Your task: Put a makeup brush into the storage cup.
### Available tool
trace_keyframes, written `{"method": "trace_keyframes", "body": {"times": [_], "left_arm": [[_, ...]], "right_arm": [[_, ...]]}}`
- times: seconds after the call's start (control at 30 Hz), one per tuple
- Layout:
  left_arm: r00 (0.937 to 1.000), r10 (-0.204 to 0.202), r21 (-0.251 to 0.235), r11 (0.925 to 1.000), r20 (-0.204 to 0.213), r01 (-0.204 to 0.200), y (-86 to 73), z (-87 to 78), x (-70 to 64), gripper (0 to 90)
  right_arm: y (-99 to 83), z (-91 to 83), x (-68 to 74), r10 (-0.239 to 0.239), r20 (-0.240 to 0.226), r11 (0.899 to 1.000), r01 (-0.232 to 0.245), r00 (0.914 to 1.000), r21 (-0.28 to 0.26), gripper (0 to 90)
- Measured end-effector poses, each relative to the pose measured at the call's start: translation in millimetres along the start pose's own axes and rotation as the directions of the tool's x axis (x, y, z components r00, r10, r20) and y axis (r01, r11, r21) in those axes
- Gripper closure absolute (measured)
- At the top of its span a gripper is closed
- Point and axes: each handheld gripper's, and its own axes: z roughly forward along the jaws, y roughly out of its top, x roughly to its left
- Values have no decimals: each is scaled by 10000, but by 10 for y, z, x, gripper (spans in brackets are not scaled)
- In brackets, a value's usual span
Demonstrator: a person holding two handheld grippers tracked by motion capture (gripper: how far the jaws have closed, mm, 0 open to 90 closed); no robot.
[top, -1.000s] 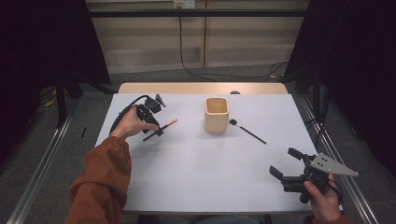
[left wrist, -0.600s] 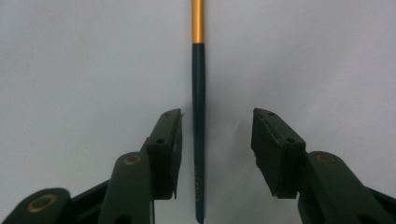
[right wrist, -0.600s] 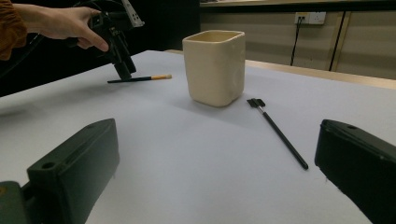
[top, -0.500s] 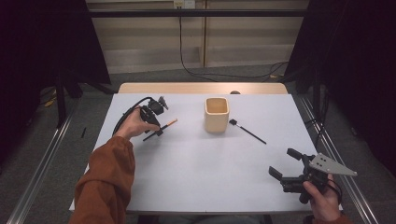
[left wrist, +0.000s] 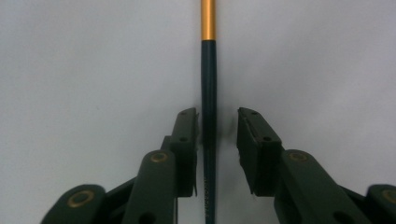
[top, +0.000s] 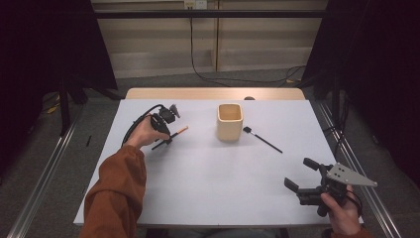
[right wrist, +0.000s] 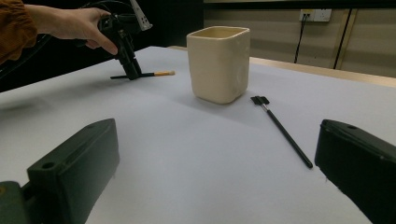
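Note:
A thin brush (top: 176, 133) with a dark handle and an orange band lies on the white table (top: 208, 188), left of a cream cup (top: 230, 121). My left gripper (top: 165, 140) points down over it. In the left gripper view the handle (left wrist: 208, 70) runs between the jaws of my left gripper (left wrist: 217, 115): the left jaw is against it, the right jaw a small gap away. My right gripper (top: 299, 173) hovers wide open at the near right with nothing in it. From there I see the cup (right wrist: 218, 63) and the left gripper (right wrist: 130, 72).
A black brush (top: 262, 140) with a small flat head lies right of the cup, also seen as the black brush (right wrist: 282, 130) in the right gripper view. A wooden strip (top: 213, 93) edges the table's far side. Cables hang on the far wall.
My left gripper has shifted slightly along the orange-banded brush and settled down around its handle. The right gripper has hardly moved.

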Motion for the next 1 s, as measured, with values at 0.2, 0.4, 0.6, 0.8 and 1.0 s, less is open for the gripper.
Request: {"method": "trace_keyframes", "body": {"times": [0.2,0.4,0.6,0.8,1.0], "left_arm": [[9995,-277,4,9996,160,277,-2,12,19,713],[9986,-405,98,9991,332,402,4,15,36,783],[9979,-595,91,9982,258,593,17,26,17,839],[9974,-658,46,9978,288,657,10,17,23,840],[9967,-713,-83,9974,396,717,-15,1,48,841]], "right_arm": [[0,0,5,-43,-10,10000,43,10000,4,0],[-1,-6,3,-75,-26,10000,75,10000,12,0],[-2,1,10,-102,-119,9999,103,9999,42,0],[-4,0,8,-55,-84,10000,55,9999,50,0],[-5,-1,5,-59,-72,10000,59,10000,46,0]]}}
